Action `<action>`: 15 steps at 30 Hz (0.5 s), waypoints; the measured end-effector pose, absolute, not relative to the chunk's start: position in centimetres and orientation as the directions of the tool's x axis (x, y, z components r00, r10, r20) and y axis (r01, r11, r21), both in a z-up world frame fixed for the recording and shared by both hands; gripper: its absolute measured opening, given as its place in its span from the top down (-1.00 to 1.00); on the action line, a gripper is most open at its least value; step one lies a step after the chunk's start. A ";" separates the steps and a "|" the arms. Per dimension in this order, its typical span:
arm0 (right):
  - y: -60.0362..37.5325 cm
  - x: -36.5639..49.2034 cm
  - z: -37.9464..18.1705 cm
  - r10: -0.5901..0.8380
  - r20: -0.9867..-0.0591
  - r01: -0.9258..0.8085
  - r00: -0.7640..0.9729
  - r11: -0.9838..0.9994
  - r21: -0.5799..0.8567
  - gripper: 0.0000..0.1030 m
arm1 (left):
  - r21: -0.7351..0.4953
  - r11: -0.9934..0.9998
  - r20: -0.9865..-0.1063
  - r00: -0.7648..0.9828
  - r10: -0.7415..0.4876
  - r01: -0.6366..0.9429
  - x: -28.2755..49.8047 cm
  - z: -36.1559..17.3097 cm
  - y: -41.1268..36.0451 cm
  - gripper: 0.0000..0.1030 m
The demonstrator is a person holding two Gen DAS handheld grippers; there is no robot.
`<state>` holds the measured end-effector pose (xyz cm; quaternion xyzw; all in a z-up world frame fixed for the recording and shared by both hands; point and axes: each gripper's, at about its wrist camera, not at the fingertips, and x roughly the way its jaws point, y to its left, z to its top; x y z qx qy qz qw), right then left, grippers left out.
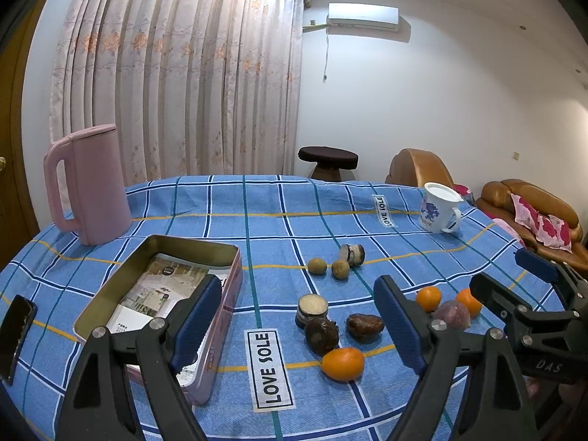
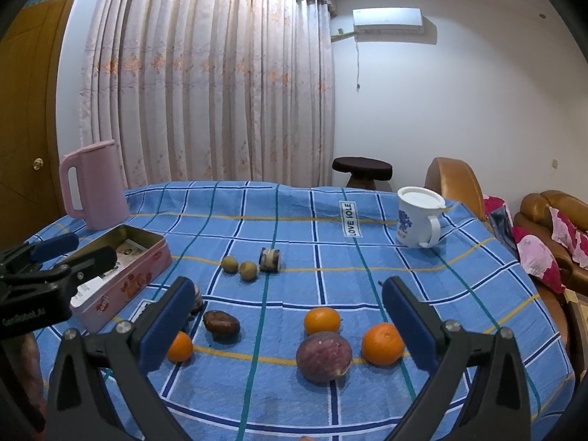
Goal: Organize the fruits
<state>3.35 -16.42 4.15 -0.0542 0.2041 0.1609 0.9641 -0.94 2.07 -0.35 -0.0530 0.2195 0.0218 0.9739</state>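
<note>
Blue checked cloth [image 1: 279, 213] covers the bench, and the fruits lie on it in small groups. Left tongs [image 1: 297, 327] are spread wide and hold nothing. Right tongs [image 2: 288, 321] are spread wide too, and they are empty.

Near the left tongs sits an orange [image 1: 342, 364]. Just behind it is a round dark brown fruit [image 1: 322, 336], which touches a small round jar [image 1: 311, 309]. Beside them lies a dark reddish-brown fruit [image 1: 365, 326].

In the right wrist view, a purple fig [image 2: 323, 356] lies between the two blue pads. One orange [image 2: 383, 344] sits just to its right, and another orange [image 2: 322, 321] sits just behind it. These three are close together.

Farther back are two small greenish-brown fruits [image 1: 316, 266] [image 1: 340, 269], side by side. A small dark roll-shaped thing [image 1: 352, 255] lies right next to them; I cannot tell what it is.

An open pink tin box [image 1: 220, 305] stands on the left side of the bench. It has a printed paper [image 1: 161, 286] inside and no fruit. Behind it stands a pink jug [image 1: 88, 187] with a handle. A white mug with blue flowers [image 1: 439, 213] stands at the far right, with a white lid on top. A black phone [image 1: 16, 334] lies at the left edge.

Pink curtains [image 1: 176, 73] hang behind the bench.
</note>
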 end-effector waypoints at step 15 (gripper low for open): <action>-16.5 3.5 3.4 0.293 -0.426 -0.339 0.856 0.940 -0.033 -1.00 | -0.083 0.994 -0.450 0.893 0.023 -0.067 -0.5 -1.1 1.8 -0.67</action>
